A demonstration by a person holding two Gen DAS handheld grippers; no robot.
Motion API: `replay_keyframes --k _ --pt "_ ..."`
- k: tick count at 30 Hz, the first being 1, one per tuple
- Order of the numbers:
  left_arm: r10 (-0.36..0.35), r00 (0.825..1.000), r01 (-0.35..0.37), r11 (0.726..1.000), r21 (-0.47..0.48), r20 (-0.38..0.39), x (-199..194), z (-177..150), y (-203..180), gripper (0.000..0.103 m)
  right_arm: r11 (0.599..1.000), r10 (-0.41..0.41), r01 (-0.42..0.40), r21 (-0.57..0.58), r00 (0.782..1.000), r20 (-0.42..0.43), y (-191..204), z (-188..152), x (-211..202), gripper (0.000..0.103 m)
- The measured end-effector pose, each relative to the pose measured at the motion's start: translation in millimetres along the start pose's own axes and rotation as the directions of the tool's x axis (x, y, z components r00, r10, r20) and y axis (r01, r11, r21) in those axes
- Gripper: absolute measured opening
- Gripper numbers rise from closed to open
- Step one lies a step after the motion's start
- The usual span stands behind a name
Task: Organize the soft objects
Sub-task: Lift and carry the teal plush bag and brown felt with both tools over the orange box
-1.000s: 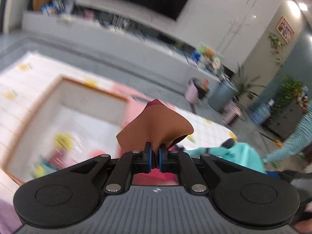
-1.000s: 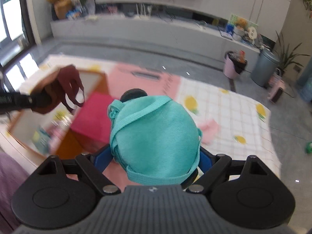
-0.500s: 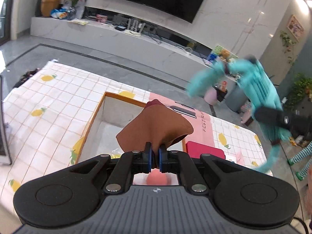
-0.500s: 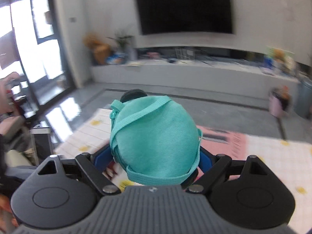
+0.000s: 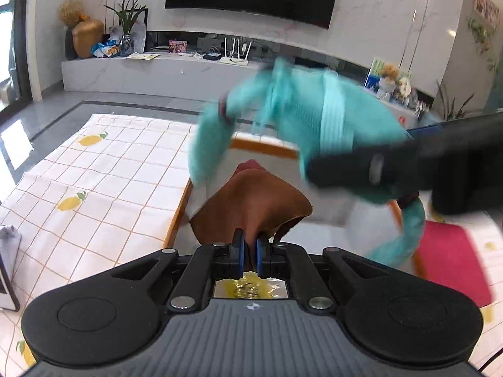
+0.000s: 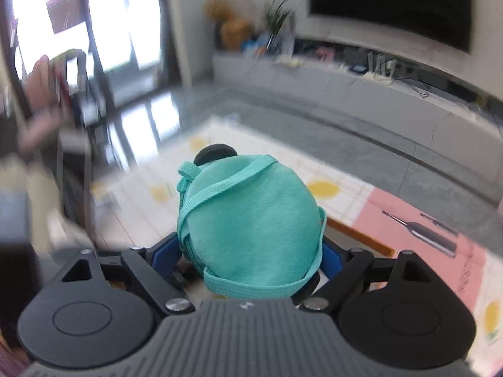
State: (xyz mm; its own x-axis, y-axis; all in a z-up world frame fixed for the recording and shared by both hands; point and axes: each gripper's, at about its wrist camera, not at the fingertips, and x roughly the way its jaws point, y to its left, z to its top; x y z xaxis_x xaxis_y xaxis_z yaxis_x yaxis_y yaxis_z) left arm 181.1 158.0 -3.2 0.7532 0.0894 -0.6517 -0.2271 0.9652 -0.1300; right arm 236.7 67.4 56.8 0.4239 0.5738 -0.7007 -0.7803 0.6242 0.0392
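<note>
Right now both tongs are loaded. The left tongs [image 5: 248,253] are pinched nearly closed on a fold of a brown cloth piece [image 5: 254,202], which stands up just ahead of the tips in a soft peak, with a darker strap curling off its right side. Beyond and below it lies a white box [image 5: 317,220] with an orange rim, sitting on the lemon-print tabletop [image 5: 94,194]; a red flat item [image 5: 452,257] lies to the right of it.

The right tongs [image 6: 248,260] are spread partway around a teal fabric bundle [image 6: 248,229], its cord strap [image 6: 220,188] looped across the front. In the left wrist view the same teal bundle [image 5: 314,119] swings blurred across, above the box and ahead of the brown piece.

Both things look light and limp. They will likely sag and drape rather than hold shape, so a pinch on a doubled fold or a seam should hold better than a single layer. The loose straps could catch on the box rim or the tongs.
</note>
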Motion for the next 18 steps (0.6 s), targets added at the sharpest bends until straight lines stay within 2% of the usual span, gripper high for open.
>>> replay_keyframes --k 2,4,7,9,11,12,14,16,18 --pt "-0.003 0.998 0.001 1.0 -0.021 -0.07 10 -2 3 0.007 0.995 -0.055 0.048 -0.083 0.995 -0.083 -8 -6 22 0.087" --pt "0.012 0.992 -0.014 1.0 -0.016 -0.124 15 -1 6 0.007 0.99 -0.101 0.087 -0.109 0.987 -0.128 -15 -11 37 0.087" --pt "0.048 0.99 -0.05 0.999 -0.009 -0.13 16 -1 5 0.007 0.994 -0.094 0.079 -0.082 0.975 -0.202 -30 -14 60 0.087" --pt "0.054 0.99 -0.055 0.998 -0.006 -0.133 14 2 6 0.007 0.994 -0.094 0.074 -0.083 0.957 -0.274 -31 -18 76 0.087" --pt "0.058 0.987 -0.055 0.998 0.02 -0.147 18 6 6 0.007 0.985 -0.161 0.131 -0.11 0.925 -0.344 -28 -22 91 0.087" --pt "0.072 0.984 -0.063 0.996 0.055 -0.162 24 7 4 0.008 0.981 -0.186 0.149 -0.127 0.914 -0.36 -27 -23 98 0.087" --pt "0.108 0.977 -0.088 0.99 0.114 -0.184 31 3 -3 0.008 0.974 -0.215 0.171 -0.15 0.905 -0.366 -23 -24 105 0.087" --pt "0.107 0.969 -0.078 0.988 0.135 -0.224 40 -1 -6 0.008 0.974 -0.219 0.176 -0.145 0.899 -0.38 -22 -23 111 0.087" --pt "0.108 0.964 -0.075 0.988 0.138 -0.244 41 -3 -6 0.008 0.966 -0.246 0.191 -0.173 0.883 -0.4 -19 -23 118 0.087"
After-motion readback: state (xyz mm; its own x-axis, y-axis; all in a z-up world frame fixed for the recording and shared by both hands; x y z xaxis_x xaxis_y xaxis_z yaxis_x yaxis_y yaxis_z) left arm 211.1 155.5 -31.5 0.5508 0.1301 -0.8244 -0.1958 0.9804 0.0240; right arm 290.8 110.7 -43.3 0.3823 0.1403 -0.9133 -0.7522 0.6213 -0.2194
